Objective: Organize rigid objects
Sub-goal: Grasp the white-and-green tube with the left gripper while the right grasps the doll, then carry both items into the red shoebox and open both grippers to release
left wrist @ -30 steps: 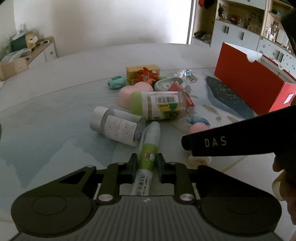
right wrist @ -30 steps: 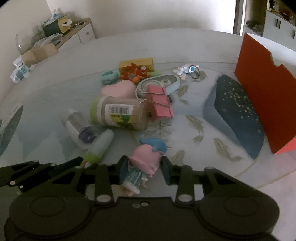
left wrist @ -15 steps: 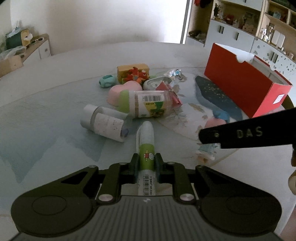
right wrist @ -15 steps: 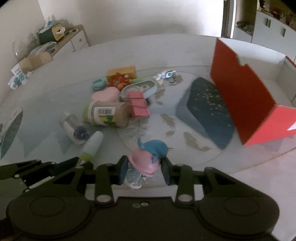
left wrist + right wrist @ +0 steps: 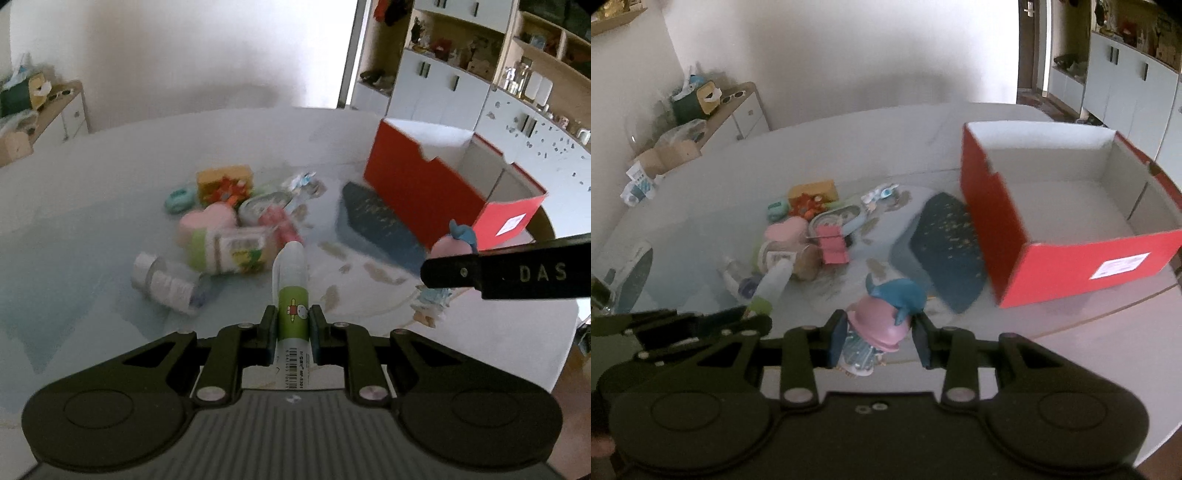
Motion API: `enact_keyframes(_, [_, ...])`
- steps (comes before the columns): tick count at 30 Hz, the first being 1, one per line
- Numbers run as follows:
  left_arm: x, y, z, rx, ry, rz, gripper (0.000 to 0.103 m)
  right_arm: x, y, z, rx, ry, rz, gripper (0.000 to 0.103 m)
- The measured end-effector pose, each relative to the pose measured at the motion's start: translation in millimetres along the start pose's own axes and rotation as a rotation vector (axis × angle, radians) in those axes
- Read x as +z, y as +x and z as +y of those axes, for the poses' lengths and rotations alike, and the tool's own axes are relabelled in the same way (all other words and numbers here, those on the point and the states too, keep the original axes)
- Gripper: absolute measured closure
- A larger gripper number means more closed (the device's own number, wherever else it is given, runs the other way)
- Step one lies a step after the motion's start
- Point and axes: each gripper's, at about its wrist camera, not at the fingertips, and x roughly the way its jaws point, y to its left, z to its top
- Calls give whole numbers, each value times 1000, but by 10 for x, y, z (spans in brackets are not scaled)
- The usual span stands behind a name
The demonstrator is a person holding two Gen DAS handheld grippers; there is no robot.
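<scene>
Gripping a white tube with a green label band, left gripper clamps it above the table | right gripper clamps a pink-hatted figurine with a blue dolphin, lifted near the open red cardboard box | remaining clutter lies on the pale round table

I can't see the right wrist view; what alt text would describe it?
The black right gripper holds a small figurine with a pink hat and blue whale on top above a pale round table. An open, empty red cardboard box sits to the right, with a jumble of toys and bottles beyond.
</scene>
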Motion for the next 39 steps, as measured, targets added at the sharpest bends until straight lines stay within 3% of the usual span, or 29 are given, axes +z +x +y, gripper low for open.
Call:
enact_keyframes(8, [402,-69,-445,-18,5,-46,86,282,-242,-506,3,-30,-33,65])
enact_keyframes(16, [882,107,-976,-49,19,-75,86,604,-229,-1098,-16,-55,-51,65])
enact_keyframes(28, [1548,674,-1674,-35,61,-82,86,954,20,-1878,-49,-82,-41,65])
enact_keyframes(39, [1975,1456,-2221,-40,88,6,86,1087,439,-2405,-76,-144,40,65])
